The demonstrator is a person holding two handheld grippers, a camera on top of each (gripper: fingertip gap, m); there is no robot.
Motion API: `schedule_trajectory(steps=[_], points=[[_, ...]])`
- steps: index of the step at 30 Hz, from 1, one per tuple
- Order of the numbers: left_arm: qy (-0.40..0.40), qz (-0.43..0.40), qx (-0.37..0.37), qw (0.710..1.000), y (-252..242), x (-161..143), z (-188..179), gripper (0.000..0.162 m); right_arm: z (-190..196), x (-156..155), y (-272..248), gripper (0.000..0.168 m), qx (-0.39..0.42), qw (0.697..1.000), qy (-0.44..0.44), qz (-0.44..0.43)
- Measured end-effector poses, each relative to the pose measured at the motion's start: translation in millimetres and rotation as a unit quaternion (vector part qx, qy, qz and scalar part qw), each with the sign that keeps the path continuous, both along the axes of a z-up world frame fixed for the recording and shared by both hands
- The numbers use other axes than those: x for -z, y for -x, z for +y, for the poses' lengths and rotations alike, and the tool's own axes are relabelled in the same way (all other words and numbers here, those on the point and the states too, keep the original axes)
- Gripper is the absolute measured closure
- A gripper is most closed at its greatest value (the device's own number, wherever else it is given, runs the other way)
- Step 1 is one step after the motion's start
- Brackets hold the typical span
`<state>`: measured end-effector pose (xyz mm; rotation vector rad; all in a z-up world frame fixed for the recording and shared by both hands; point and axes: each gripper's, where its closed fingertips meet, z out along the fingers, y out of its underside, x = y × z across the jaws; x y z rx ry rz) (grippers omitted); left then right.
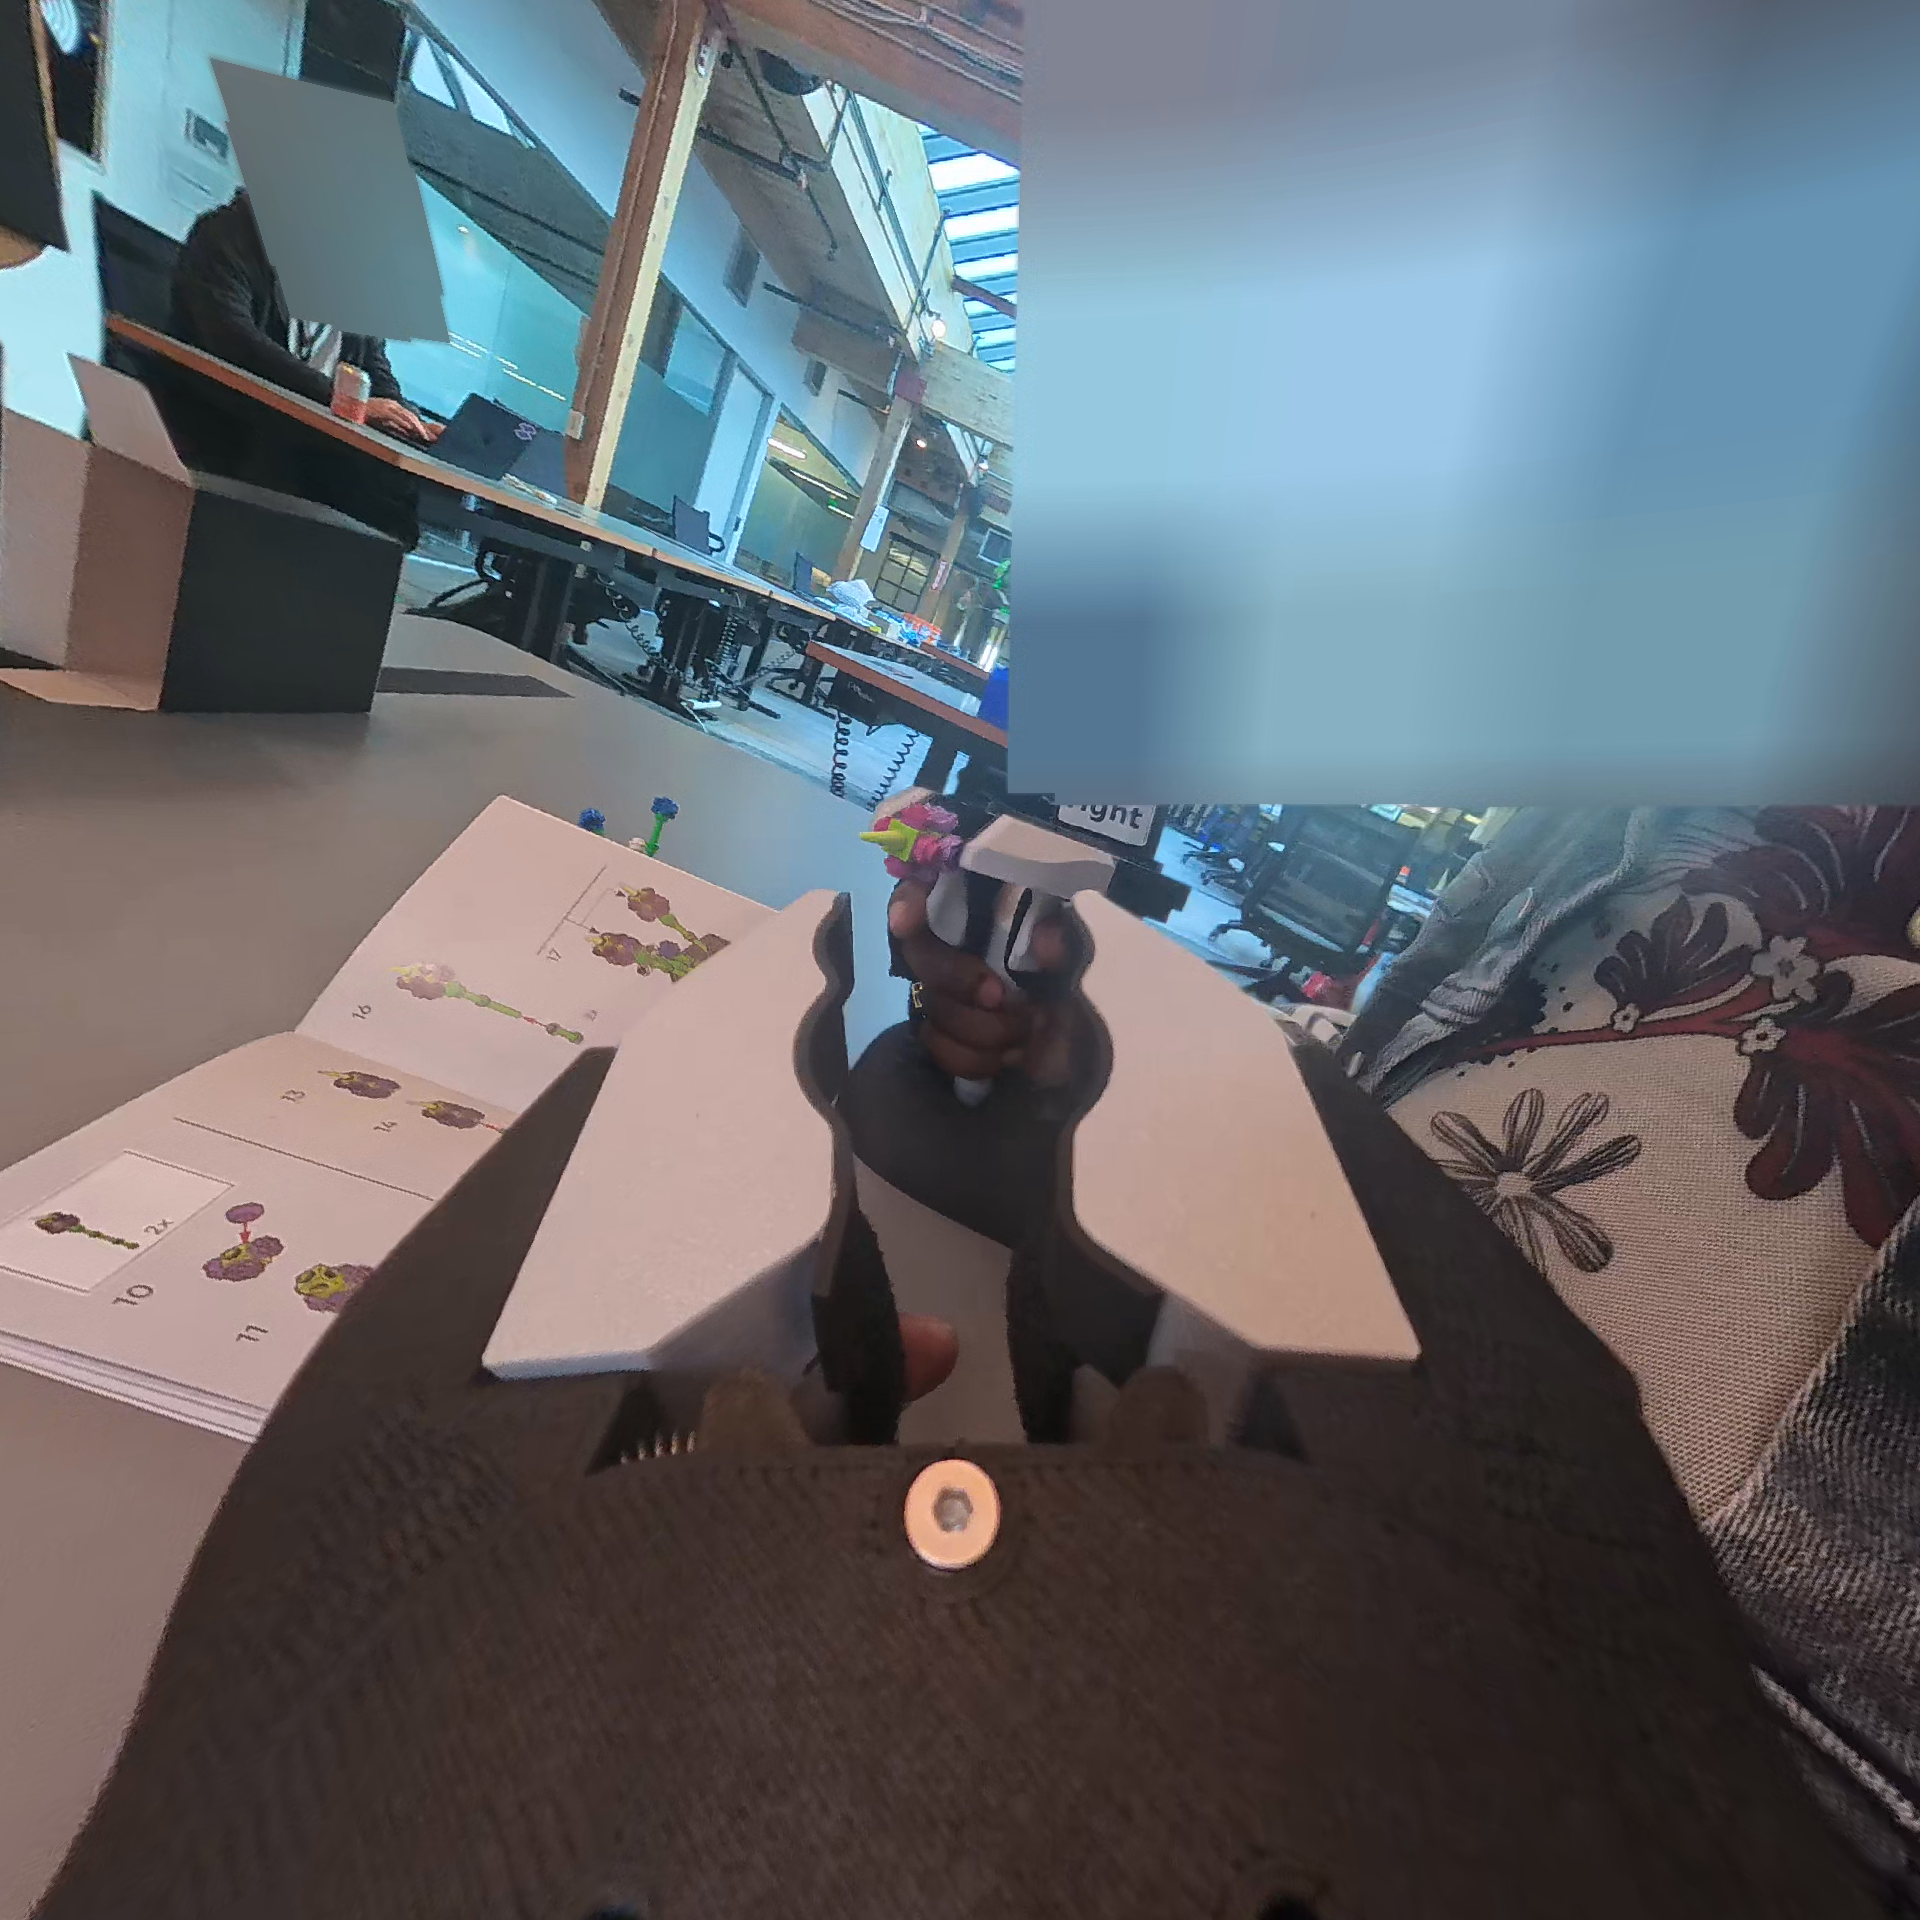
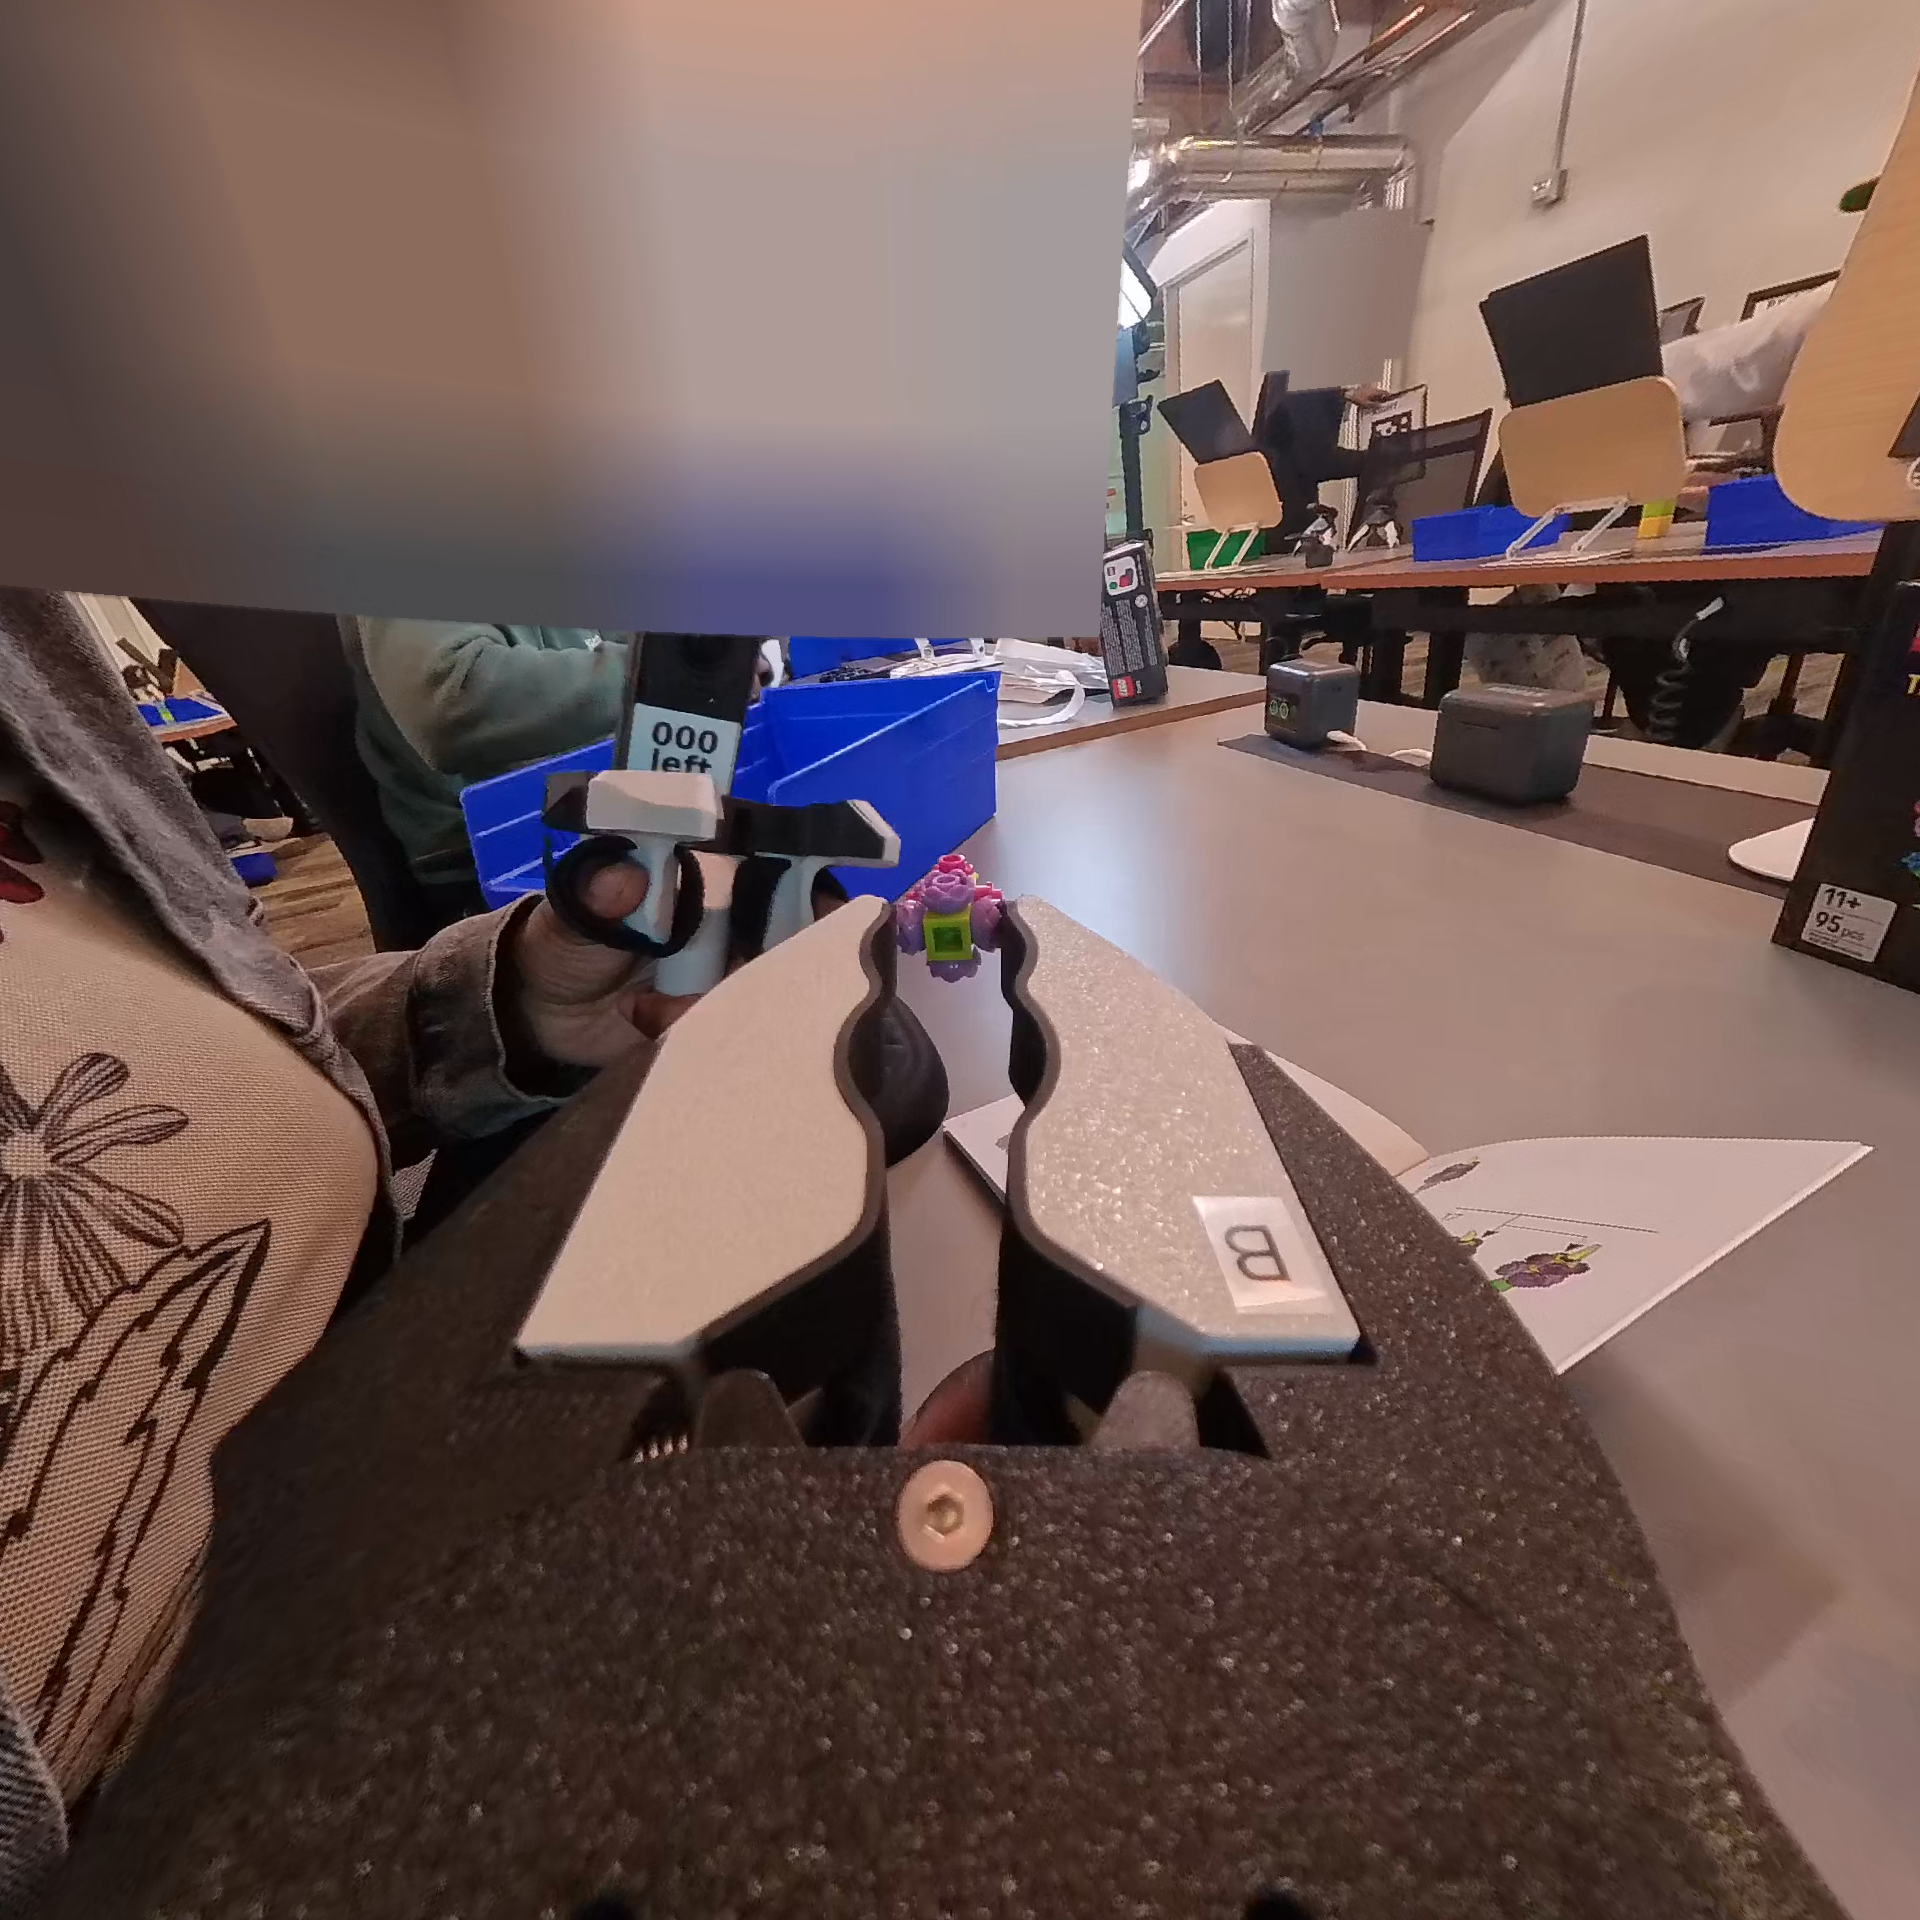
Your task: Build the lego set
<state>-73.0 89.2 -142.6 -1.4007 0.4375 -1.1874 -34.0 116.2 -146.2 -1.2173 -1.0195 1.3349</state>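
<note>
Right tongs: closed on a purple flower head, pinched at the fingertips and held up in the air above the tabletop.
Left tongs: parted and empty, raised opposite the right pair.
Flower head: purple petals around a lime-green core; seen from the left wrist view, a lime spike juts sideways, away from the gripping tips. That spike appears to mark its long axis, lying roughly level rather than upright.
Progress: mid-build, by the look of it. Two small blue flowers on green stems already stand finished on the far side of the tabletop.
Remaining: the purple head has no stem yet; the open instruction booklet shows long green stems being joined to such heads.
Booklet: lies flat beside the tongs, near the tabletop's edge.
</note>
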Motion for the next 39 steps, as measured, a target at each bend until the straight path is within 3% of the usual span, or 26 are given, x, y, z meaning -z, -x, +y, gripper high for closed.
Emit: schedule_trajectory(steps=[4,7,9,11,13,16,18,20,24,28,33,39], points=[[-0.033,0.059,-0.016,0.998,-10.8,0.2,-4.4,0.126,2.4,-2.5,1.7,0.15,0.003,1.0,-0.001,0.004],[-0.014,0.082,-0.013,0.996,-10.2,-7.2,-13.8,0.127,2.5,-3.4,0.4,0.15,0.004,1.0,0.001,0.007],[0.013,0.107,-0.015,0.994,8.6,-18.7,-27.7,0.131,3.0,-4.1,0.9,0.15,0.005,1.0,-0.002,0.009],[0.044,0.196,-0.063,0.977,53.1,-24.6,-40.5,0.132,2.7,-5.7,0.6,0.15,0.008,1.0,-0.007,0.012],[0.092,0.332,-0.145,0.927,121.4,-22.1,-52.4,0.131,1.6,-7.0,-0.5,0.15,0.009,1.0,-0.01,0.015],[0.163,0.516,-0.216,0.813,231.2,-3.5,-67.2,0.132,1.9,-8.3,-1.7,0.15,0.007,1.0,-0.007,0.02],[0.267,0.55,-0.191,0.768,273.1,24.1,-77.2,0.134,2.0,-8.4,-2.1,0.15,0.005,1.0,-0.004,0.021],[0.337,0.546,-0.149,0.752,284.2,50.3,-80.6,0.136,3.2,-8.6,-2.8,0.149,0.008,1.0,-0.003,0.023],[0.339,0.579,-0.109,0.733,293.9,73.2,-75.8,0.136,4.8,-9.3,-6.3,0.149,0.022,0.999,-0.007,0.024],[0.31,0.545,-0.081,0.775,279.2,77.1,-59.4,0.146,6.6,-7.6,-5.0,0.149,0.023,1.0,-0.002,0.02],[0.361,0.537,-0.076,0.759,280.2,107.1,-52.2,0.151,6.6,-4.8,-2.2,0.149,0.025,1.0,-0.007,0.009],[0.394,0.485,-0.09,0.775,282.0,112.6,-43.7,0.151,8.8,-5.3,-3.0,0.149,0.032,0.999,-0.004,0.011]])
